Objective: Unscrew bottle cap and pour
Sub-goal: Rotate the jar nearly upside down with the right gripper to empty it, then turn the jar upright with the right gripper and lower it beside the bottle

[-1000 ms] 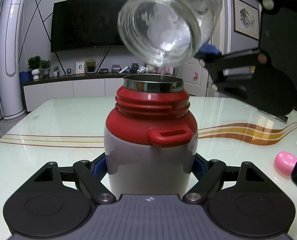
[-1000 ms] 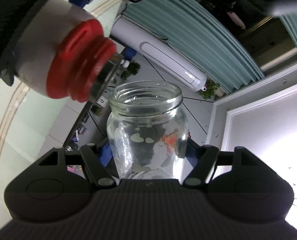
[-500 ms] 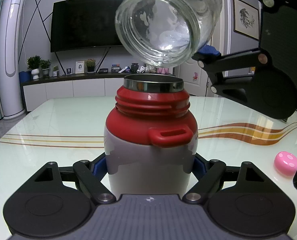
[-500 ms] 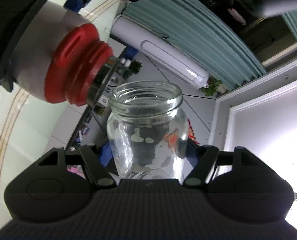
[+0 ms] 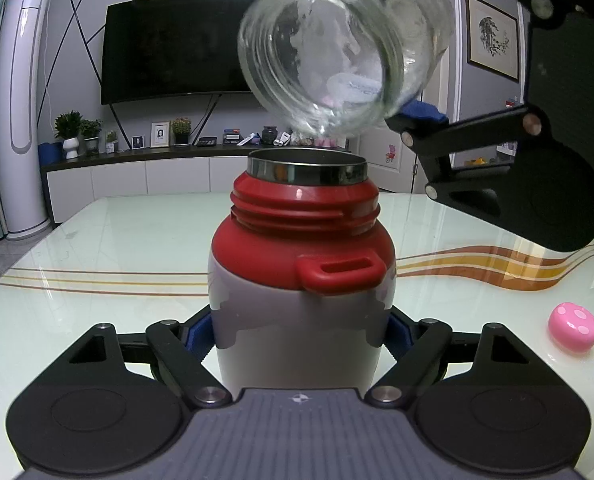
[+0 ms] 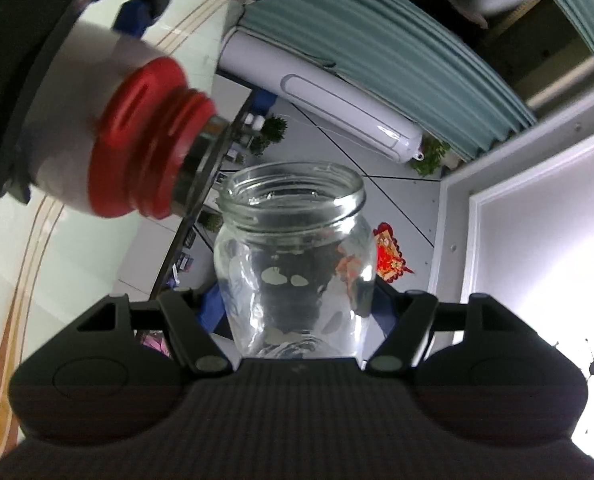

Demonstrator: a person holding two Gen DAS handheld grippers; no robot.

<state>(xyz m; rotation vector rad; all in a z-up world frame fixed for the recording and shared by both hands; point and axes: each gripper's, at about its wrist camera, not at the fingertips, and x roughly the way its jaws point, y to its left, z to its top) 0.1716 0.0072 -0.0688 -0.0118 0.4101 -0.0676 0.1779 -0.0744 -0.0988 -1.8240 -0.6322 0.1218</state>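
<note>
left gripper [image 5: 301, 332] clamped on uncapped red-and-white thermos [image 5: 301, 280], right gripper [image 6: 295, 304] squeezing tipped glass jar [image 6: 295, 264] just above its mouth

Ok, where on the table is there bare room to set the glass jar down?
Bare glass tabletop left of the red-and-white flask, out to the striped edge. Right of the flask is tighter: the pink mushroom toy and the right hand-held gripper holding the glass jar overhead.

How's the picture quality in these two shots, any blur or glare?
Left wrist view: glass jar close and soft, flask sharp, table glossy with reflections. Right wrist view: flask motion-blurred, jar sharp, bright panel at the right blown out, straight edges bowed.
</note>
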